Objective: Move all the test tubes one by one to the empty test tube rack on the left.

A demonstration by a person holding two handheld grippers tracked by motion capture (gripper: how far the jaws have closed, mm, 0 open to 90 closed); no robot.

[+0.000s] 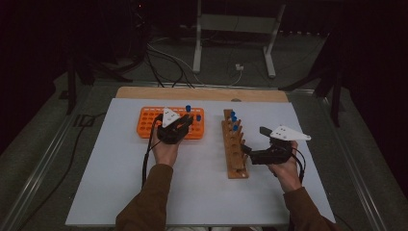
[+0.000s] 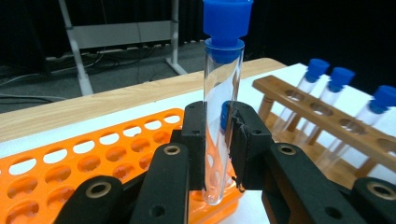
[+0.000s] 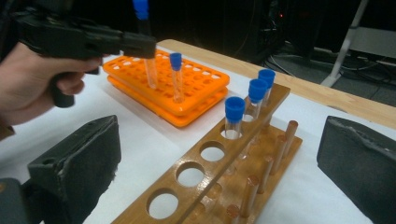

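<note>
Gripping a clear, round-bottomed test tube (image 2: 219, 121) with a blue stopper, the left tool (image 2: 218, 144) has its black jaws pressed on the glass at mid-length; the tube stands upright, its rounded tip low over the near corner of the orange rack (image 2: 88, 158). That rack is glossy plastic, a flat grid of round holes in two tiers, and one more blue-capped tube (image 3: 176, 77) stands in it just beside the held one. In the high view the left tool (image 1: 179, 126) sits above the rack's right half.

The right tool (image 3: 217, 163) is released, its two matte, rough-faced pads (image 3: 79, 158) standing wide apart on either side of the wooden rack (image 3: 201, 172). This rack is varnished timber, a long narrow board of large round holes with a row of upright pegs alongside. Three blue-capped tubes (image 3: 233, 116) fill its far holes; the near holes are open. The table (image 1: 120, 183) is covered by a smooth white sheet with broad bare room toward the person, and a strip of pale wood (image 1: 202, 94) runs along the far edge.
</note>
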